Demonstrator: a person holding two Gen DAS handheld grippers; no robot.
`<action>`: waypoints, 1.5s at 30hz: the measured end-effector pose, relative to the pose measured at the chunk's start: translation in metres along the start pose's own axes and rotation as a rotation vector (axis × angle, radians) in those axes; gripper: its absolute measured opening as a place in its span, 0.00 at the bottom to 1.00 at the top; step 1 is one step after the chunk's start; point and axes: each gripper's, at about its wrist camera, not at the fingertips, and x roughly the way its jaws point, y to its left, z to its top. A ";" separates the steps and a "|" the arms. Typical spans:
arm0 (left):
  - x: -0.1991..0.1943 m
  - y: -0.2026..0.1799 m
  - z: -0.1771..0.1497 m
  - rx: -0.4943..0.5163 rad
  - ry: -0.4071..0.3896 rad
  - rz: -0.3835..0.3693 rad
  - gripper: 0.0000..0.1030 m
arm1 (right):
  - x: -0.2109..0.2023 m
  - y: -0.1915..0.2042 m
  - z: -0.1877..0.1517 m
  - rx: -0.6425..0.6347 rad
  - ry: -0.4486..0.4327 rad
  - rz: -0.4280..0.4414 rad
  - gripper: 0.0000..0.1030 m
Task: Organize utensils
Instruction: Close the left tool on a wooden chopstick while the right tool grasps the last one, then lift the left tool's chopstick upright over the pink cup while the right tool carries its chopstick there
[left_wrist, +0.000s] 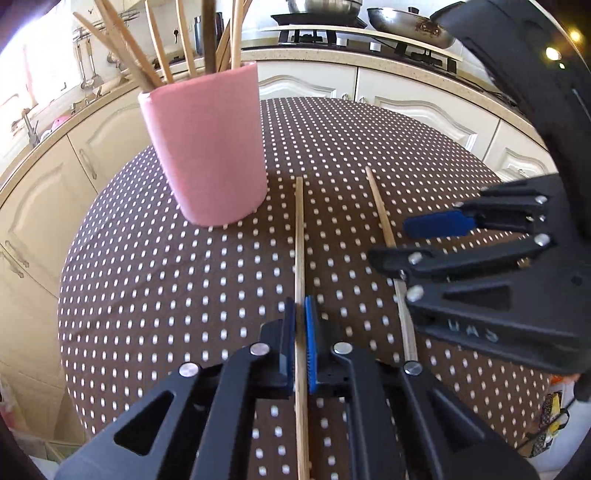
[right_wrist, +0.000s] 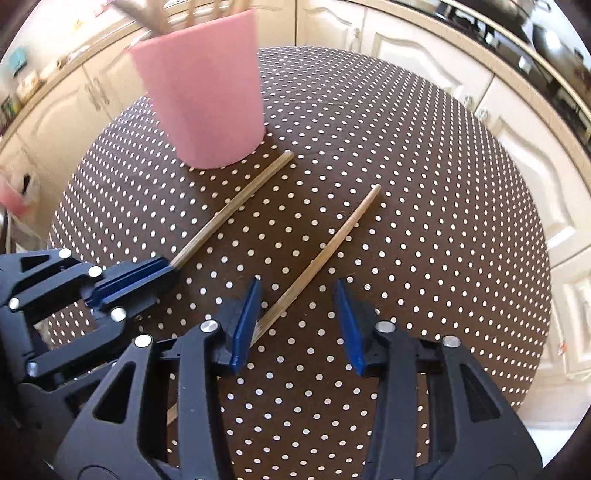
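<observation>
My left gripper (left_wrist: 300, 343) pinched one chopstick (left_wrist: 299, 236) near the pink cup (left_wrist: 207, 147); my right gripper (right_wrist: 295, 325) stood spread around the other chopstick (right_wrist: 325, 251).

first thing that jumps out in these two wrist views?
The pink cup, crammed with wooden chopsticks, stands at the far left of the polka-dot tablecloth. Nearer, the left gripper is shut on one chopstick, while the right gripper straddles a second chopstick, jaws open.

Cup (left_wrist: 207, 147) pink, chopsticks (left_wrist: 300, 236) pale wood. Tablecloth (left_wrist: 184, 280) brown with white dots. Pads (right_wrist: 245, 317) blue, cabinets (left_wrist: 48, 206) cream.
</observation>
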 end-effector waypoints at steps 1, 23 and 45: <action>-0.002 -0.001 -0.002 0.000 0.007 -0.004 0.05 | -0.002 0.005 -0.001 -0.025 -0.001 0.014 0.28; 0.006 -0.001 0.010 -0.033 0.030 -0.005 0.05 | 0.000 0.010 0.013 -0.096 0.073 0.092 0.08; -0.109 0.004 -0.047 -0.111 -0.394 -0.107 0.05 | -0.119 -0.049 -0.034 0.086 -0.313 0.329 0.06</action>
